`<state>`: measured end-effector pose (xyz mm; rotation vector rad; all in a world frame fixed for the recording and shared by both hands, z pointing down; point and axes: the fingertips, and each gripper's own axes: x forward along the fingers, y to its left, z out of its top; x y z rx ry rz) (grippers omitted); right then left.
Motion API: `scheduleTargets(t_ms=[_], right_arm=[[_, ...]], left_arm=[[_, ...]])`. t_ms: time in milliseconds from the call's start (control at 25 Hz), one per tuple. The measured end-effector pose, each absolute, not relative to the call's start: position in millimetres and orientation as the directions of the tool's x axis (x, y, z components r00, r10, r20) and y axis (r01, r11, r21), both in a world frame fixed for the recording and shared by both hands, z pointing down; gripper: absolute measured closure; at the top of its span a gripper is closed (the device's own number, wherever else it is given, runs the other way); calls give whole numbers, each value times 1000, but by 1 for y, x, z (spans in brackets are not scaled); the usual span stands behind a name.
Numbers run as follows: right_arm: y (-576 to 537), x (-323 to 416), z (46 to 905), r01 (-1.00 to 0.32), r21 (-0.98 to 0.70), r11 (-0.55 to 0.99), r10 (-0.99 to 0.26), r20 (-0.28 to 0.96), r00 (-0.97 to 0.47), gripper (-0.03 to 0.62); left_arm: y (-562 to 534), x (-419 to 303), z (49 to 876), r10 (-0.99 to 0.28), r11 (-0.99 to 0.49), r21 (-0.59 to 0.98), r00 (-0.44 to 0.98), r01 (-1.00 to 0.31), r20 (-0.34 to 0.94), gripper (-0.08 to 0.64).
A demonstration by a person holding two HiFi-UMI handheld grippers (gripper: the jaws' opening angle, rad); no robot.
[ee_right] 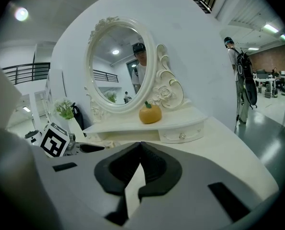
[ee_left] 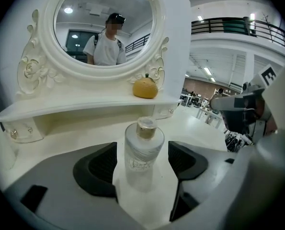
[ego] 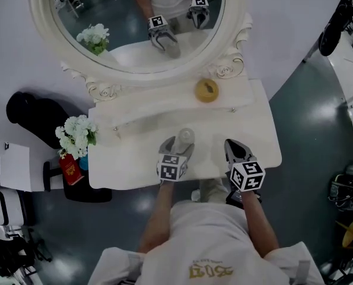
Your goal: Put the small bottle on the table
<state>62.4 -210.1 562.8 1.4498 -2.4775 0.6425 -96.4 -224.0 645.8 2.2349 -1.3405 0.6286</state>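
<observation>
White desk (ego: pixel 256 138): it carries the small bottle (ee_left: pixel 143 150), which stands upright near the middle of the head view, just in front of the low shelf (ego: pixel 164 103) under the mirror (ego: pixel 134 34).
Small bottle: clear, with a pale gold cap. Its bottom looks to be resting on the desk.
Left hand-held gripper (ee_left: pixel 142 163): its jaws are apart, one on each side of the bottle. A thin gap shows on both sides, so it is not squeezing.
Right hand-held gripper (ee_right: pixel 139 171): its jaws are pressed together with nothing in them. It sits at the lower right of the head view, apart from the bottle.
What could go wrong: the bottle is tall and thin. If the left hand-held gripper pulls back crooked, a jaw could bump the bottle and tip it over.
Arm pose: both forearms reach forward from the bottom of the head view. The hand-held grippers are held low and point toward the mirror.
</observation>
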Motion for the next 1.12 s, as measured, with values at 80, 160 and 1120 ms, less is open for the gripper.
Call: scheduleTargets(t_ms=[80,160,1120], right_arm=[[-207,59,559,-866,-257,430,-784,369,-499,580],[-203,56,554,-866,-252,431,-792,355,-497,580],[-175,30,525,-841,-215,496,-799,266,-539,580]], left_arm=[[-218,-97,638,-691,-420,164,432,-893,580,218],[-214,-97,624,-703,-414,200,452,-888,550,242],[-189,-115,539,-826,-406,140,428,-903,366,541]])
